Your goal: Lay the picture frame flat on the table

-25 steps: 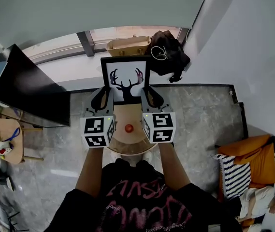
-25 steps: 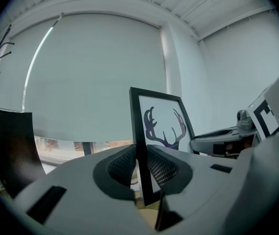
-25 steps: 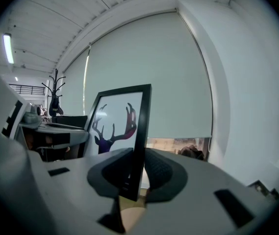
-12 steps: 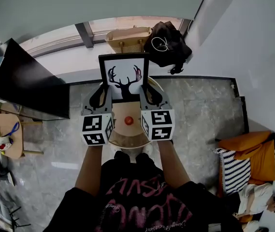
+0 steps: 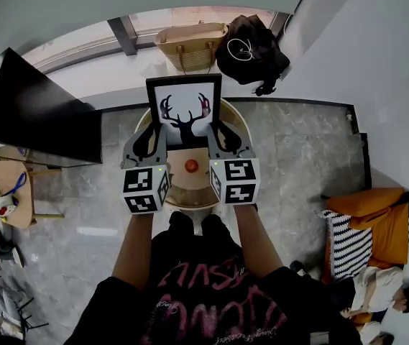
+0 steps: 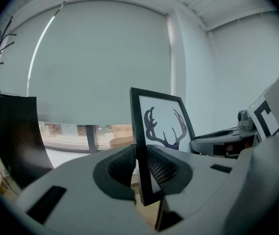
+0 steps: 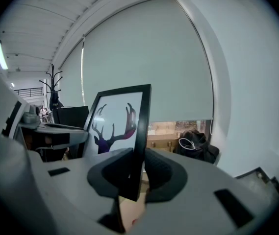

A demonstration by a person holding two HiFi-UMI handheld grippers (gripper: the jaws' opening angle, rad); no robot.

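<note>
So: one frame, two pinches, upright over the table

We start at the left gripper (image 6: 141, 170). Its dark ribbed pads are closed on the left side bar of the picture frame (image 6: 161, 126), near the lower corner, and the bar stands straight up between them. The right gripper (image 7: 135, 173) mirrors it, pinching the right side bar near its lower corner.

We judge that two grips are used because a thin, wide frame held on one side alone would swing. With a pinch on each side it sits square and can be tipped about the line between the two grips. Both pinches are low, which leaves the antler print and the top bar free. That suits the task, since the top can go over while the bottom edge is kept close to the surface.

In the head view the frame is upright with its print facing us, over the far half of the round wooden table (image 5: 190, 192). We cannot tell whether its bottom edge touches the wood.

A small red thing (image 5: 191, 166) lies on the table nearer to us, apart from the frame. We judge that laying the frame toward us would risk landing on it.

Beyond the table, a woven basket (image 5: 190, 45) and a black bag (image 5: 251, 52) sit by the window, well apart from the work.
</note>
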